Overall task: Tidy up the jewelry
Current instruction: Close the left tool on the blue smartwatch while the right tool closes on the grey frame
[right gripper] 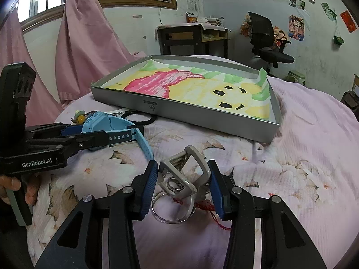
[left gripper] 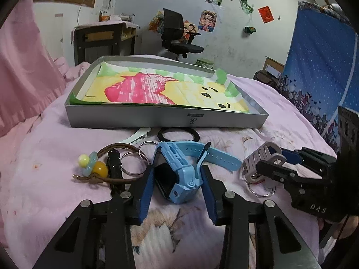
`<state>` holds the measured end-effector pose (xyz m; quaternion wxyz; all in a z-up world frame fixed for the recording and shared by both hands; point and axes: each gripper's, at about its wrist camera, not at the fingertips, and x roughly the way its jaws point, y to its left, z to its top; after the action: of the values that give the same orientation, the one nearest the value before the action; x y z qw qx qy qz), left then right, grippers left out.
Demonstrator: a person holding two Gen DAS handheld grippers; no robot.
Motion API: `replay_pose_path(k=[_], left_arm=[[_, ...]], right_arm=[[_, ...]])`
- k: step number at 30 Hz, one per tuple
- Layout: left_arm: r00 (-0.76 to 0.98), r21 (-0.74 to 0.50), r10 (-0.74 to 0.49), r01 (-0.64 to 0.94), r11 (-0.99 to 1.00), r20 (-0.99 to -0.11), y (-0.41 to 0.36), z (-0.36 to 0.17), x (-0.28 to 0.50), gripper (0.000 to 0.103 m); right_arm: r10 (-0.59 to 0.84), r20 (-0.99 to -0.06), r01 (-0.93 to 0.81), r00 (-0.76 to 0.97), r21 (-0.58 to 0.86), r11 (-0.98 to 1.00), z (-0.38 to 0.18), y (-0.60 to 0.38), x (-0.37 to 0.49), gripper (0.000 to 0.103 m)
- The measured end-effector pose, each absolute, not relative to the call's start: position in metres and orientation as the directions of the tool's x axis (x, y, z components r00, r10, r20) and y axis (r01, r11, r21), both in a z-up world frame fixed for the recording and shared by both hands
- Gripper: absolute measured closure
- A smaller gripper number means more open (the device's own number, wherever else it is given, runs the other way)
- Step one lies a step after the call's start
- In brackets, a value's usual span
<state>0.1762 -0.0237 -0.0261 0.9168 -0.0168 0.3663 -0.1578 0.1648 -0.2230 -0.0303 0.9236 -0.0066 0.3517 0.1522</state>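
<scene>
Left wrist view: we look across a bed under a pale pink floral blanket (left gripper: 56, 134). The left gripper (left gripper: 177, 179) has its blue pads set either side of a light blue watch (left gripper: 179, 172), both touching its case. Just left of it lie a beaded hair tie (left gripper: 94, 165), a black clip (left gripper: 114, 165) and key rings (left gripper: 134, 163); a black hair band (left gripper: 178, 134) sits beyond, against a shallow grey box (left gripper: 157, 117) lined with a coloured drawing. The right gripper (left gripper: 269, 159) comes in from the right at a grey clip (left gripper: 258, 159). Behind stand a desk (left gripper: 103, 38), an office chair (left gripper: 179, 33) and a wall with posters.

Right wrist view: we see the right gripper's pads closed against the grey clip (right gripper: 186, 174), which stands tilted over a clear ring (right gripper: 172, 208) and a red cord (right gripper: 208, 208). Pink curtains (right gripper: 83, 42) hang left, below a window.
</scene>
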Motion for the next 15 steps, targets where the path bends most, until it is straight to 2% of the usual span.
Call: replay_pose_path(k=[9, 10, 12, 15], left_arm=[[0.724, -0.157, -0.324, 0.291, 0.944, -0.608, -0.015, -0.019, 0.159, 0.078], [0.727, -0.160, -0.325, 0.289, 0.944, -0.604, -0.014, -0.018, 0.158, 0.079], [0.730, -0.167, -0.330, 0.290, 0.942, -0.599, -0.012, -0.017, 0.157, 0.080], [0.732, -0.175, -0.337, 0.291, 0.940, -0.592, -0.011, -0.016, 0.154, 0.081]], right_arm=[[0.286, -0.642, -0.311, 0.711, 0.079, 0.947, -0.026, -0.220, 0.157, 0.067], [0.287, -0.640, -0.312, 0.713, 0.077, 0.947, -0.025, -0.220, 0.157, 0.069], [0.284, -0.633, -0.308, 0.720, 0.074, 0.948, -0.023, -0.221, 0.156, 0.082], [0.293, -0.628, -0.308, 0.721, 0.089, 0.947, -0.023, -0.224, 0.156, 0.082]])
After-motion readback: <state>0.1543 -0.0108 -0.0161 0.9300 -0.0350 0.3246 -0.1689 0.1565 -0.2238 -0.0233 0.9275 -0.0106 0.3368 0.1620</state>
